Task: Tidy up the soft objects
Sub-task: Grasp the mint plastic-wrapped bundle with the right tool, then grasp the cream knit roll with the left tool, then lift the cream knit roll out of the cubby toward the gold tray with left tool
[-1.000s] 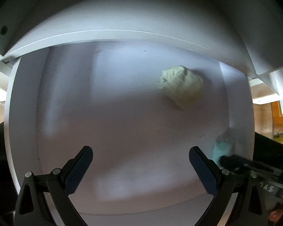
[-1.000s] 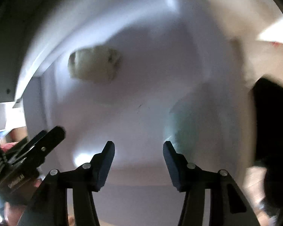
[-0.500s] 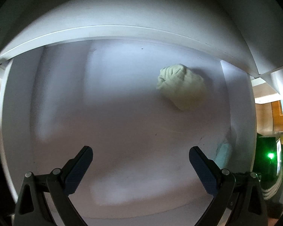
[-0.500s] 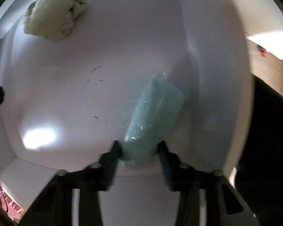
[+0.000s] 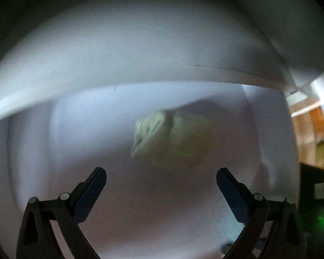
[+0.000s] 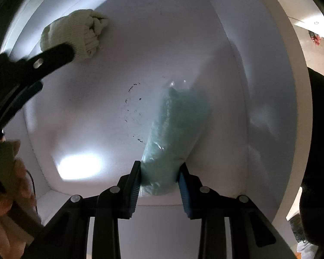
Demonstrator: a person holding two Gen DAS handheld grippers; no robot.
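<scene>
Inside a white drawer [image 6: 270, 86] lie two soft items. A pale green cloth in a clear plastic wrap [image 6: 175, 129] rests near the right wall, and my right gripper [image 6: 159, 177] is shut on its near end, pads pressing both sides. A cream knitted bundle [image 5: 172, 138] sits toward the back; in the right wrist view the cream bundle [image 6: 75, 32] is at upper left. My left gripper [image 5: 162, 185] hovers just in front of it, open wide with nothing between its fingers. A left gripper finger [image 6: 51, 58] overlaps the bundle's near edge in the right wrist view.
The white drawer floor [image 5: 140, 215] has dark specks [image 6: 131, 108] near its middle. White walls enclose it, with a cabinet front [image 5: 140, 54] overhanging at the back. A wooden area [image 5: 313, 129] shows beyond the right wall. A person's hand [image 6: 8, 172] is at lower left.
My right gripper sank onto the wrapped green cloth and closed on its near end. My left gripper moved toward the cream bundle, which now looms larger just ahead of its open fingers.
</scene>
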